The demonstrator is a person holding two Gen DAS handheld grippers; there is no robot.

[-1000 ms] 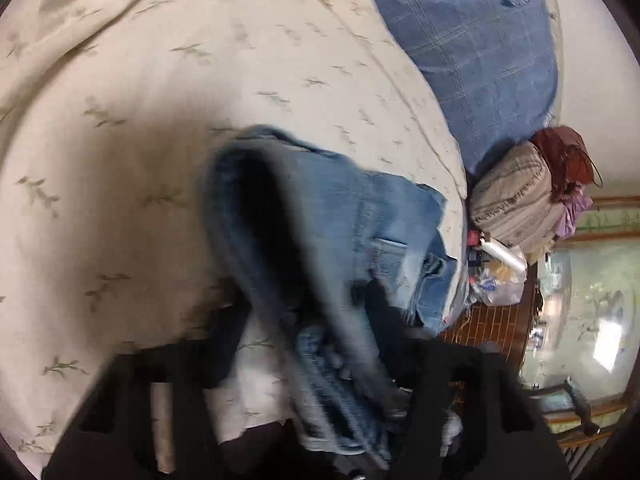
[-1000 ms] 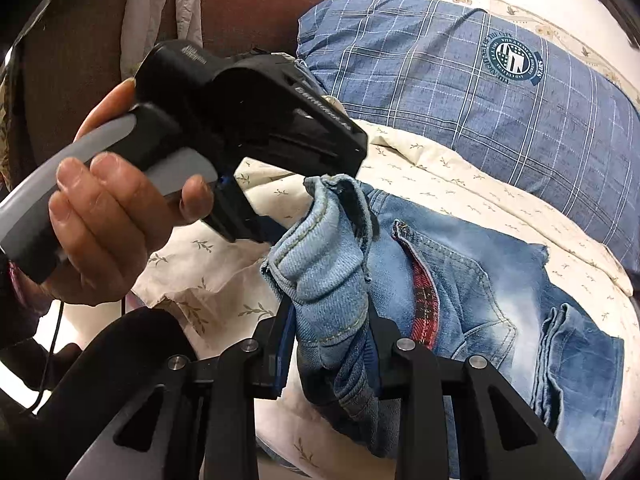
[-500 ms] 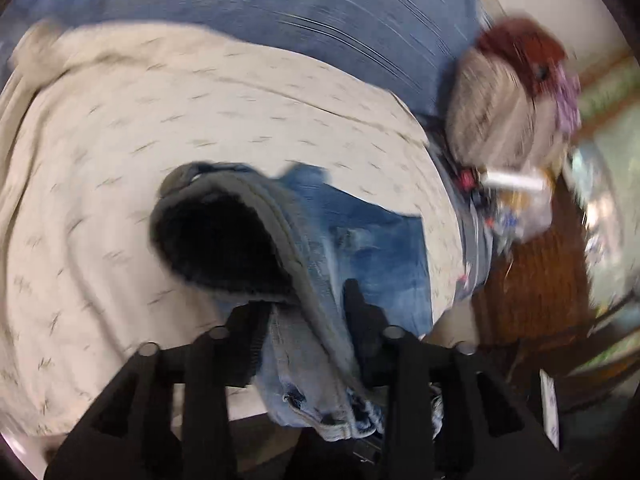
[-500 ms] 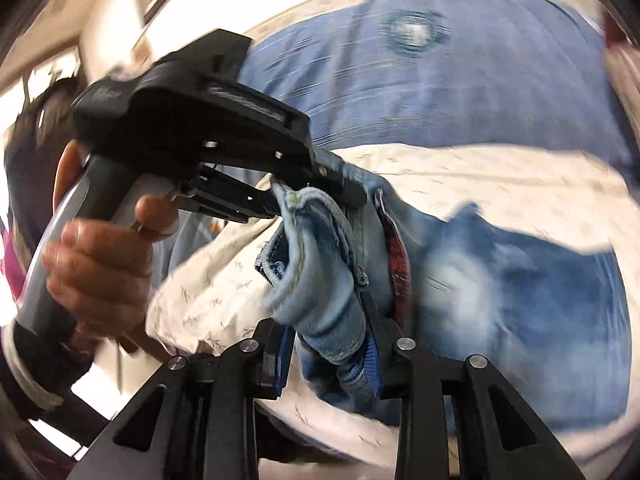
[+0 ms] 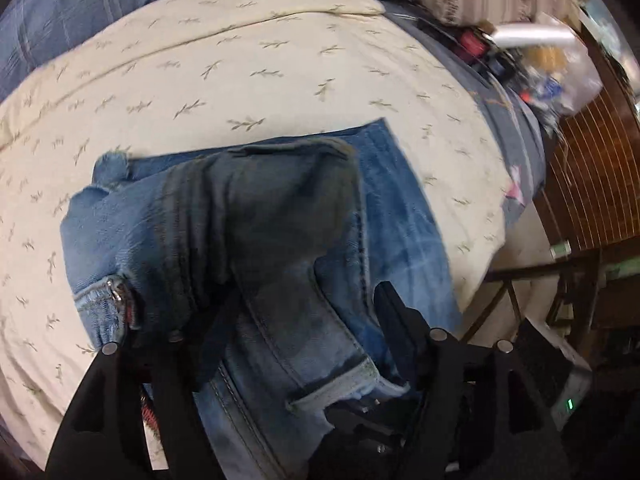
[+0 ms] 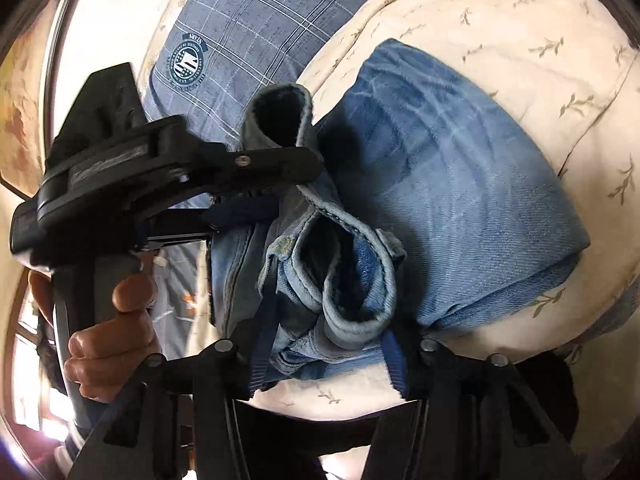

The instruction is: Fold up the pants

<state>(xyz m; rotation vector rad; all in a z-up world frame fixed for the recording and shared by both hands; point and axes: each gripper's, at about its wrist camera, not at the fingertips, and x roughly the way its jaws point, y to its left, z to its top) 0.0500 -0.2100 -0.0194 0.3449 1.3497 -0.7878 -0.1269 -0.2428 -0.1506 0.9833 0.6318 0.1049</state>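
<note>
You have the jeans (image 6: 460,184) doubled over on the cream sheet (image 5: 240,72), close to the sheet's near edge, with the blue plaid cover (image 6: 256,20) beyond its far edge. The step in hand looks like the let-go after carrying the waistband end over the lower layer. Your left gripper (image 5: 304,336) has just been opening: its jaws stand apart with the folded denim between them, and the cloth looks slack there, not pinched. Your right gripper (image 6: 328,360) has also just been opening; the rolled waistband sits between its blue pads (image 6: 260,356), and I read it as loose, though the bunched cloth may touch one pad. To do this well, let both ends go at the same level, so the top layer settles square on the lower one and does not twist. Draw each gripper straight back along its own fingers, so no hem or belt loop catches on a pad and drags the fold open. The waistband is thick and bunched near the right pads; it will likely spring up, so consider pressing it flat once you are clear. Watch the side of the fold nearest the sheet's near edge, where the denim could slide off. Your hand (image 6: 108,344) on the left handle sits close to the right gripper, so keep the two apart as you withdraw.
</note>
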